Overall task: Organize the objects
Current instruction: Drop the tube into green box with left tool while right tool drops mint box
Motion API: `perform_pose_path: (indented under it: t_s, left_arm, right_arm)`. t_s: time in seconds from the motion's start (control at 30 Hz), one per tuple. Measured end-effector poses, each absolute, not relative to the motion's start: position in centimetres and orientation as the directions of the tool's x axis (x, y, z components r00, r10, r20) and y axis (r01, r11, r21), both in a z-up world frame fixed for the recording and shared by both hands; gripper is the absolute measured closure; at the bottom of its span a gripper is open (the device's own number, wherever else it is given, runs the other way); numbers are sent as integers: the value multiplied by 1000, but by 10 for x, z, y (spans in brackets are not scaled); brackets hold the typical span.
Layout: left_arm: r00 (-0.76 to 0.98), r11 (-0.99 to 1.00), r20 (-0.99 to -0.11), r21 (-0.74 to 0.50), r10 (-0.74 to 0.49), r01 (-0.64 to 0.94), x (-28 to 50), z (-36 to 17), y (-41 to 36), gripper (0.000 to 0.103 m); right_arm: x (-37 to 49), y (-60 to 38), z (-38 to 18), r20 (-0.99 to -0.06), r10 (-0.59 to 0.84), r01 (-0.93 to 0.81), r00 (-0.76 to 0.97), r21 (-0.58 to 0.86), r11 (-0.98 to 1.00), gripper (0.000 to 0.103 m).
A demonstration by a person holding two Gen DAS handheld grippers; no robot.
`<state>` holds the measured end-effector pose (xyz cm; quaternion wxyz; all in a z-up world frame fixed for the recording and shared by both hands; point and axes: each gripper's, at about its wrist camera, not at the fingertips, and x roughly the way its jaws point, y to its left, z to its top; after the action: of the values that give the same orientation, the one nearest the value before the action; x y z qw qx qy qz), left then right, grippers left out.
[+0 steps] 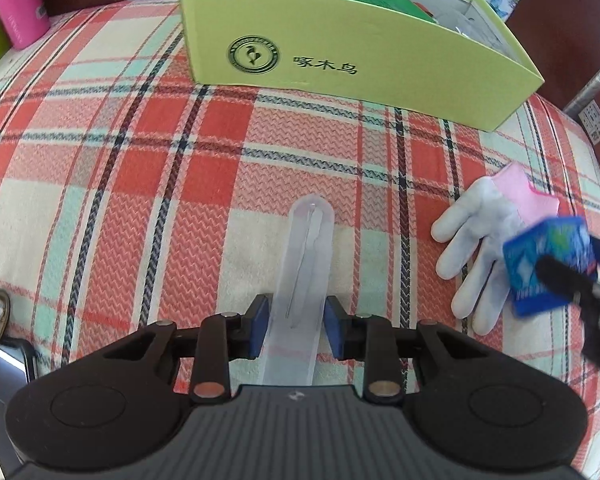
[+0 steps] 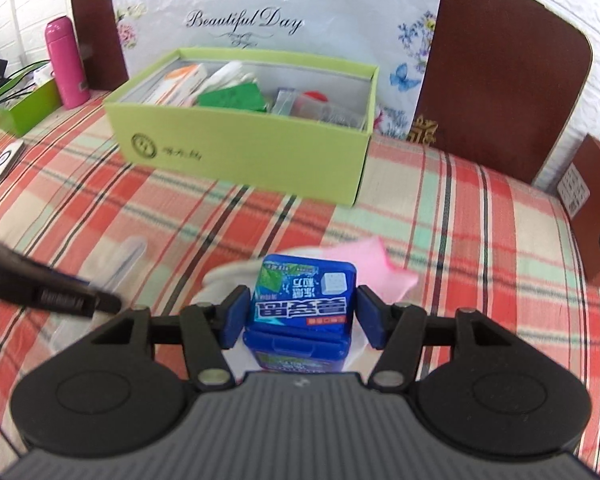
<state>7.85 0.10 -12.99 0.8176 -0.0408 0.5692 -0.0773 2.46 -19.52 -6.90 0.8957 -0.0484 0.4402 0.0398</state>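
Lying straight ahead of both grippers, on the far side of the plaid cloth (image 1: 148, 168), the green box (image 1: 340, 56) is the place that both held things point toward. Its top is open and it already holds packets and a white rag. The left gripper (image 1: 296, 326) pinches a clear plastic case (image 1: 306, 264) between its blue pads (image 1: 260, 326). The case's long axis runs away from the gripper, its rounded end aimed at the near wall of the box. The right gripper (image 2: 298, 316) has a blue gum tin (image 2: 304, 300) between its half-spread jaws. The left pad seems to touch the tin; on the right a sliver of gap shows, so I cannot tell how firm that hold is. In the left wrist view the tin is blurred and sits over a white glove (image 1: 472, 240) with a pink cuff, near the right edge of the cloth. Of the two, the left gripper looks nearer the box and more squarely lined up with it. The right one stands further right, toward the box's right corner. Judging by this, each load must rise above the near wall before it goes in.
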Motion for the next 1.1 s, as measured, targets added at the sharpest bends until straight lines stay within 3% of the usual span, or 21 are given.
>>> perform_pose_path:
  t_s: [0.47, 1.1]
  left_arm:
    - [411, 964, -878, -266, -245, 7, 64, -80, 26, 74]
    - [606, 928, -704, -298, -371, 222, 127, 27, 5, 75]
  right_arm:
    - [7, -181, -42, -757, 81, -170, 649, -40, 985, 46]
    - [53, -191, 12, -640, 111, -156, 761, -14, 988, 46]
